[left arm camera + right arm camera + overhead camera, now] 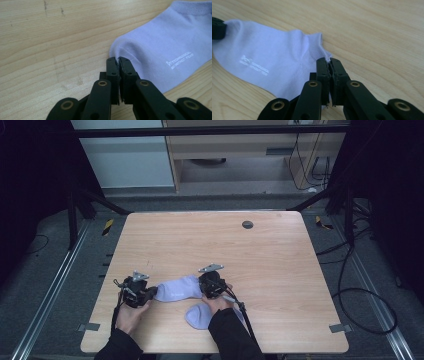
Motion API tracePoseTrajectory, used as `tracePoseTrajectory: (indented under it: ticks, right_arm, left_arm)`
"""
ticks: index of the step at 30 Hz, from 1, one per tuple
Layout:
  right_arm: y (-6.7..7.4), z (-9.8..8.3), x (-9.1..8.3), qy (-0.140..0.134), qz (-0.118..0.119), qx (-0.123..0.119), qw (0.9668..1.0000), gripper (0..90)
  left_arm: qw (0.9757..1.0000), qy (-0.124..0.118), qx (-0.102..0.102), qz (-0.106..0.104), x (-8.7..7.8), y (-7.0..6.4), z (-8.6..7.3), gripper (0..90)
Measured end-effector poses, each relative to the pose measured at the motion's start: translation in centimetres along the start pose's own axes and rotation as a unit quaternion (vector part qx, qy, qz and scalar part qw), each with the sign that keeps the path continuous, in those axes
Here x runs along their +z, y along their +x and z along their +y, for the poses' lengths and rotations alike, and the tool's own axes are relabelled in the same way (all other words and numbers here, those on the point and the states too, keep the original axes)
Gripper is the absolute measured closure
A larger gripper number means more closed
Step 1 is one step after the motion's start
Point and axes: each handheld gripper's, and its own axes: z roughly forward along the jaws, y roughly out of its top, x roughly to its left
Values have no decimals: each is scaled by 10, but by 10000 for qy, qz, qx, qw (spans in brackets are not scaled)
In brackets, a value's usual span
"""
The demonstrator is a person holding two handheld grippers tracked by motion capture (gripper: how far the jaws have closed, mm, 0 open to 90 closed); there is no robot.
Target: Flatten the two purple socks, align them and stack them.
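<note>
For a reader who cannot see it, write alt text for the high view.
A person's two tools pinch opposite ends of a pale sock on a wooden table: left tool, right tool. A second sock lies nearer the person.

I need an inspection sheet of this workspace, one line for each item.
Surface: wooden table, with a dark round spot near its far edge.
Job's things: lilac sock lying flat between the tools; second lilac sock nearer the person.
Clutter: nothing seen.
Grippers: left tool shut on the sock's toe end; right tool shut on its cuff edge.
Cables: black cables on the floor at right.
Surroundings: grey floor, wooden furniture behind.
</note>
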Motion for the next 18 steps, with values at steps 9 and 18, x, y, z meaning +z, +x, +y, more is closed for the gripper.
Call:
tracePoseTrajectory:
  ticks: [9,18]
  right_arm:
    - [-3,9,-30,-344,211,36,9992,873]
    - [-12,4,-66,-465,328,43,9984,873]
  left_arm:
    - [9993,-297,-39,-243,-16,-7,5,862]
    - [9968,-565,13,-559,-35,-24,12,862]
